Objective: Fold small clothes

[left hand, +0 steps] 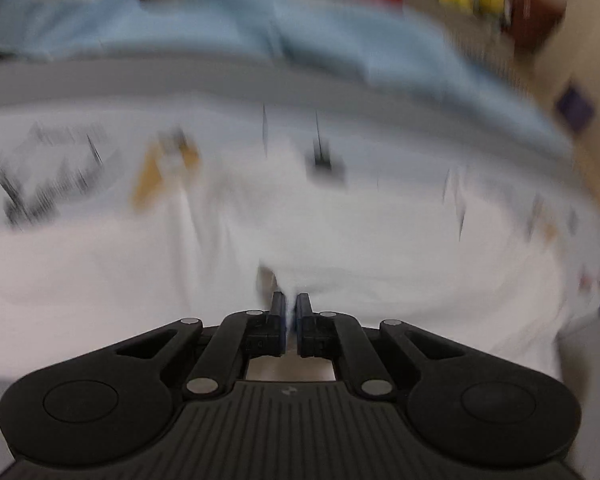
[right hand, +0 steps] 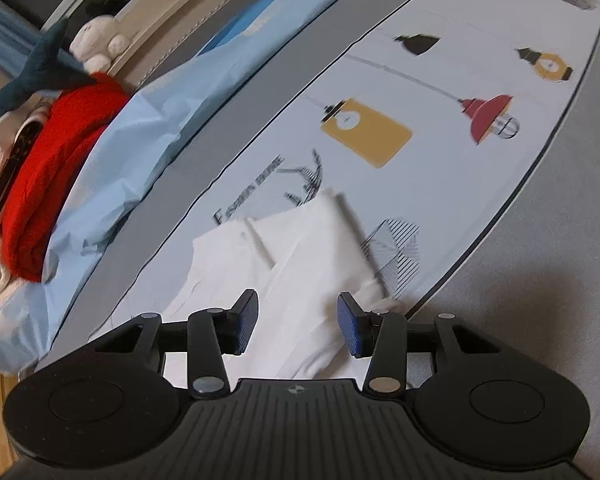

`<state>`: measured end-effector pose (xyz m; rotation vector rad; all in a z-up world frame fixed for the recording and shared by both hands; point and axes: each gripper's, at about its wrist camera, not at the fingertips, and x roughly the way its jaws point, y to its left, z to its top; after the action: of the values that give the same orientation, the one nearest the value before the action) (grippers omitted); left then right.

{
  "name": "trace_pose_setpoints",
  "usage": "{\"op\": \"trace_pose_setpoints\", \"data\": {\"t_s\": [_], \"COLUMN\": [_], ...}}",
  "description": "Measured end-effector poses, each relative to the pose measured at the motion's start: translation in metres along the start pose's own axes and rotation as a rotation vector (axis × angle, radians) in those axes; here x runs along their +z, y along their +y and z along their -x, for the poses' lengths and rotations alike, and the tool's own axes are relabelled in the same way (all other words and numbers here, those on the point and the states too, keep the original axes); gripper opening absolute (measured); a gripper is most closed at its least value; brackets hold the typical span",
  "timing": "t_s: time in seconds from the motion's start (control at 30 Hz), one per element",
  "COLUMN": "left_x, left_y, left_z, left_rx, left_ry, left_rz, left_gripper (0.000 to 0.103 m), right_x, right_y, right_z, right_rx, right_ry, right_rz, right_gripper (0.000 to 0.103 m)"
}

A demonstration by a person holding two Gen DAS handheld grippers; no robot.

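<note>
From the left wrist, much is blurred, but the left tongs are seen pinched together on a bunched edge of the white garment, probably so that it can be lifted over for a fold.

From the right wrist, the right tongs are held apart over the white garment, nothing gripped, likely ready for its near edge. The garment is spread on the printed mat. A blue sheet and red cloth are piled aside, clear of the work.
</note>
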<state>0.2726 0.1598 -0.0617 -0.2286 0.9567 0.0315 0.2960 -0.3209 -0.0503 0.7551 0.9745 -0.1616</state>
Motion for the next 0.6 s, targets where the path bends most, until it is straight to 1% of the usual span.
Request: {"op": "trace_pose_setpoints", "data": {"t_s": [0.03,0.07,0.1,0.13,0.17,0.2,0.27,0.33,0.43,0.5,0.6], "left_x": [0.004,0.004,0.001,-0.002,-0.004,-0.004,0.000,0.003,0.002,0.000,0.001], "left_y": [0.008,0.016,0.027,0.035,0.042,0.045,0.043,0.041,0.044,0.040,0.040], "left_z": [0.006,0.005,-0.001,-0.008,-0.013,-0.014,-0.004,0.001,-0.006,-0.007,-0.002], "left_rx": [0.047,0.108,0.175,0.186,0.154,0.131,0.139,0.128,0.108,0.112,0.100], "left_ry": [-0.019,-0.009,0.032,0.075,0.119,0.128,0.076,0.050,0.080,0.091,0.087], "left_rz": [0.004,0.010,0.030,0.052,0.075,0.091,0.074,0.067,0.105,0.093,0.081], "left_gripper": [0.005,0.005,0.005,0.005,0.005,0.005,0.007,0.010,0.010,0.010,0.010], "right_x": [0.001,0.002,0.002,0.002,0.002,0.000,-0.004,-0.010,-0.021,-0.027,-0.035], "right_y": [-0.002,-0.005,-0.009,-0.013,-0.017,-0.021,-0.026,-0.028,-0.027,-0.027,-0.025], "right_z": [0.001,0.002,0.002,0.000,-0.003,-0.007,-0.018,-0.028,-0.045,-0.054,-0.065], "right_rx": [-0.010,-0.019,-0.031,-0.044,-0.055,-0.063,-0.067,-0.065,-0.043,-0.029,-0.011], "right_ry": [-0.016,-0.027,-0.036,-0.038,-0.031,-0.015,0.022,0.054,0.107,0.129,0.159], "right_rz": [-0.012,-0.023,-0.038,-0.056,-0.073,-0.091,-0.127,-0.151,-0.180,-0.213,-0.267], "right_gripper": [0.047,0.047,0.047,0.047,0.047,0.047,0.047,0.047,0.047,0.047,0.047]}}
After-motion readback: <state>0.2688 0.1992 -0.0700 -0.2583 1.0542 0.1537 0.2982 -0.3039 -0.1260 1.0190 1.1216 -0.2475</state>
